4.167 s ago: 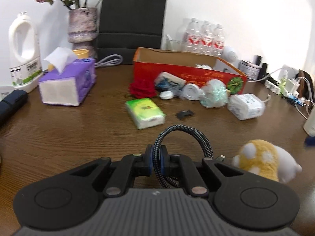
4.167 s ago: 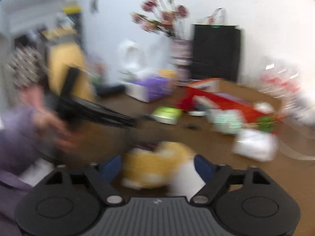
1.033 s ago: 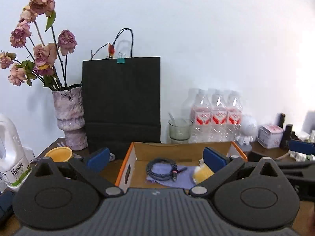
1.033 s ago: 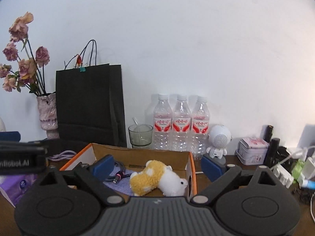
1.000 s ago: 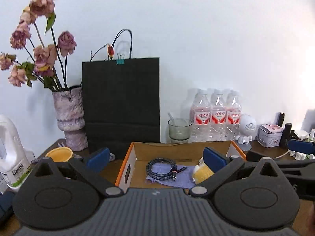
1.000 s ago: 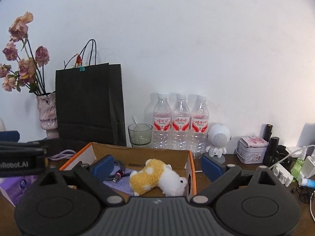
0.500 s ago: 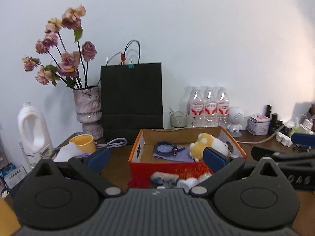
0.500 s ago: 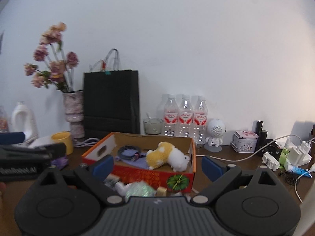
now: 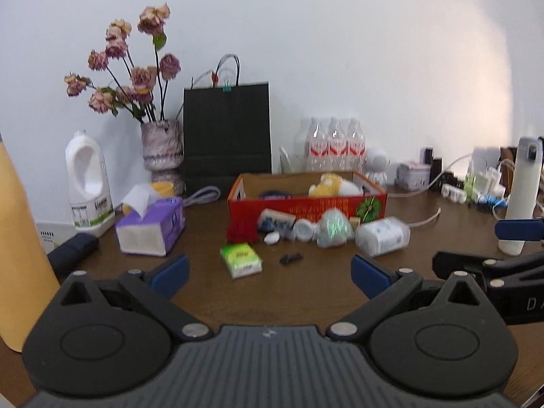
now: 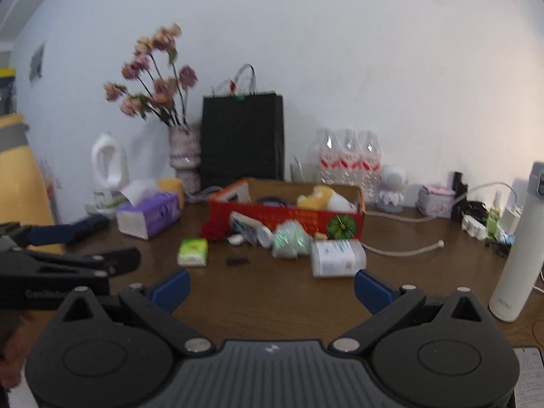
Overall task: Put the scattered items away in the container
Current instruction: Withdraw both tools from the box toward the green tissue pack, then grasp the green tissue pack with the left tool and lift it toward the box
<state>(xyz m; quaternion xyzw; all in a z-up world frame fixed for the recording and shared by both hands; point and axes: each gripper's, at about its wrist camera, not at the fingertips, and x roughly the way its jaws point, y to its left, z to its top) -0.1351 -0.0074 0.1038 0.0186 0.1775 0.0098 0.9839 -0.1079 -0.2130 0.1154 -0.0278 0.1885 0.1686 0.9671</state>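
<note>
Both cameras now sit farther back from the red cardboard box (image 9: 306, 205) than a second ago, so the items in front of it have come into view. Left hand-held gripper (image 9: 268, 273) is open, its blue pads (image 9: 170, 270) spread wide above bare table (image 9: 306, 292) with nothing between them. Right hand-held gripper (image 10: 270, 289) is likewise open and empty, its jaws at their widest; in the left wrist view it also shows at the right edge of the frame. Going left to right in the left wrist view: a white jug (image 9: 89, 183) stands at the left, a purple tissue box (image 9: 151, 226) lies just right of it, and a vase of dried roses (image 9: 161, 151) and a black paper bag (image 9: 227, 132) stand behind. At the centre of the frame the box holds a yellow and white plush toy (image 9: 335, 185) and a dark cable (image 9: 273, 194), only partly visible over the front wall. Scattered on the table before the box are a red fabric piece (image 9: 240, 233), a green tissue pack (image 9: 241, 259), a small black clip (image 9: 291, 257), a blue and white packet (image 9: 276, 220), a small white object (image 9: 272, 238), a white round lid (image 9: 303, 229), a crumpled clear green bag (image 9: 335, 229) and a white wrapped pack (image 9: 382, 236). Water bottles (image 9: 335, 149) stand behind the box, and a tall white flask (image 9: 522, 197) stands at the right edge.
</note>
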